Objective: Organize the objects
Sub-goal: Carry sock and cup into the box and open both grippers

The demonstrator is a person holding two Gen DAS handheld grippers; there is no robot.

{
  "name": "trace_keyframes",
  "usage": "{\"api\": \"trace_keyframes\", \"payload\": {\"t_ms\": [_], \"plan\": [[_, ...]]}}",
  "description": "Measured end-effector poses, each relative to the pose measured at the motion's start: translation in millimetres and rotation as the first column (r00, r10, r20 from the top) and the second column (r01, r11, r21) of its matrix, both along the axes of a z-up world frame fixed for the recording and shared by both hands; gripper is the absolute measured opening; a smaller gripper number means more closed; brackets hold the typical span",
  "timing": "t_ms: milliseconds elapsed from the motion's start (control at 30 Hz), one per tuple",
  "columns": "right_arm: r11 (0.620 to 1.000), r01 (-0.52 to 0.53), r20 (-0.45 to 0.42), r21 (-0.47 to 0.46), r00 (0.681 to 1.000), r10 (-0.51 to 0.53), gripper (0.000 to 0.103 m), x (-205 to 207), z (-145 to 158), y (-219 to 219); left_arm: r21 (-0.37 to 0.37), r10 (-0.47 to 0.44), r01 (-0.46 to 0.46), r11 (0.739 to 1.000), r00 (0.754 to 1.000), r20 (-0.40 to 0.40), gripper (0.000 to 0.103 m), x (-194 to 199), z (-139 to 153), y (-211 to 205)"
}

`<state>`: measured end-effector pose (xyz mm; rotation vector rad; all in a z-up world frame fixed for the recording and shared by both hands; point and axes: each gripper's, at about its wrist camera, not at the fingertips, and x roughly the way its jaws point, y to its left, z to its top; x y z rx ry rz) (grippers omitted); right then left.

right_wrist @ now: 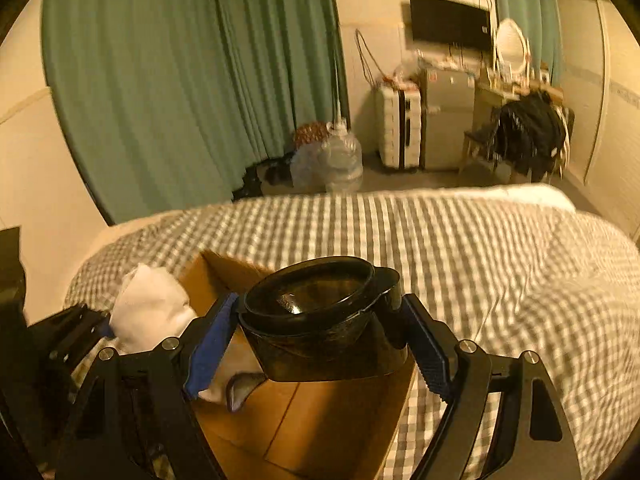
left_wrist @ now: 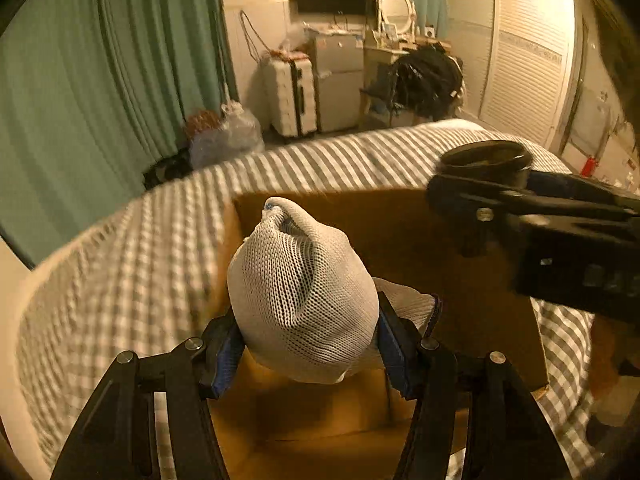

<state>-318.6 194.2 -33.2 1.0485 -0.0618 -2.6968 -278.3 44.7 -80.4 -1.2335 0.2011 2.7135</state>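
Both loads held over the cardboard box [right_wrist: 320, 432] on the bed [right_wrist: 480, 248]. Left gripper [left_wrist: 308, 340] clamps rolled white sock [left_wrist: 300, 292]; right gripper [right_wrist: 320, 344] clamps black container [right_wrist: 316, 320]. Step: drop-off, prob. Next: lower each inside box w/o colliding, then release.

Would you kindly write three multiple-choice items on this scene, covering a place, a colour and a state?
1. Where does the cardboard box sit?
A on the checked bed cover
B on a desk
C on the floor

2. What colour are the curtains?
A red
B green
C white

3. What does the right gripper hold?
A nothing
B a sock
C a black container

Key: 1 A, checked cover surrounds the box. 2 B, green folds. 3 C, its fingers clamp the container; the left gripper holds the white sock.
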Motion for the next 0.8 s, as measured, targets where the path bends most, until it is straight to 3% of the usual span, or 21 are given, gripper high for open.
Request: {"api": "trace_keyframes", "payload": {"t_ms": [100,267,400,500,600,800], "plan": [[1.0,0.0,0.036,0.024,0.999,0.0,0.081,-9.9,-20.3,-0.3,-0.037,0.001,-0.001,0.999,1.0,0.004,0.06,-0.9,-12.0,7.9],[0.999,-0.021,0.065,0.049,0.998,0.018,0.081,-9.3,-37.5,-7.4,0.0,0.01,-0.01,1.0,0.999,0.036,0.061,-3.4,-20.8,5.6],[0.999,-0.011,0.078,0.052,0.997,0.007,0.082,-9.4,-42.7,-5.9,-0.015,-0.014,0.015,1.0,0.999,0.037,0.065,4.0,-18.8,5.6],[1.0,0.014,0.056,0.018,0.998,-0.015,0.092,-6.1,-35.3,3.1,0.021,-0.042,0.041,0.999,0.999,0.035,0.074,9.7,-10.7,4.6],[0.999,0.047,0.023,-0.014,0.999,-0.047,0.093,2.4,-21.0,14.6,0.013,-0.04,0.04,0.999,0.999,0.008,0.087,12.4,2.1,7.8],[0.993,0.096,-0.041,-0.063,0.994,-0.099,0.093,36.8,20.9,33.3,0.01,-0.02,0.021,1.0,0.999,-0.043,0.087,39.0,38.5,0.2]]}}
